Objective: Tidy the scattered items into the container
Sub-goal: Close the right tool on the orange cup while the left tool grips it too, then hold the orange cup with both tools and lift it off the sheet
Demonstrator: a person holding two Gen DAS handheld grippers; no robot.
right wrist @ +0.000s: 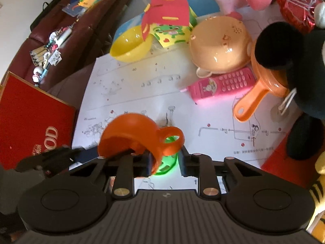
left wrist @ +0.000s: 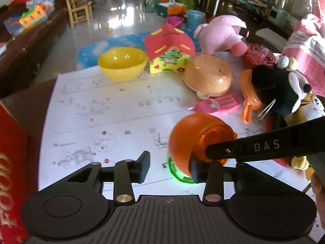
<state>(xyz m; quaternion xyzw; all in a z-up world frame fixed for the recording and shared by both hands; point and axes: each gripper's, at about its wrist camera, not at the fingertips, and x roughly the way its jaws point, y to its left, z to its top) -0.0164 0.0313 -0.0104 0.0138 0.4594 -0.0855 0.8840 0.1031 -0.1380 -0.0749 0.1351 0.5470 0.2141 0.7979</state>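
An orange toy cup [left wrist: 193, 136] with a ring handle [right wrist: 172, 140] is tipped on its side over a translucent green plastic piece [right wrist: 166, 162] on the white instruction sheet [left wrist: 113, 118]. My right gripper [right wrist: 165, 161] is shut on the orange cup. One finger [left wrist: 264, 148] reaches into its mouth and the other sits outside the handle. My left gripper [left wrist: 170, 168] is open with only paper between its fingers. Its right finger [left wrist: 197, 171] is at the cup's lower edge, against the green piece. A red box [right wrist: 30, 118] lies at the left.
Behind the cup lie a pink toy phone [left wrist: 217, 103], a tan dome toy [left wrist: 207, 77], a yellow bowl [left wrist: 121, 63], a foam frog house [left wrist: 168, 50] and an orange scoop [right wrist: 249, 103]. Plush toys [left wrist: 280, 89] crowd the right. A hand [left wrist: 319, 187] shows at the right edge.
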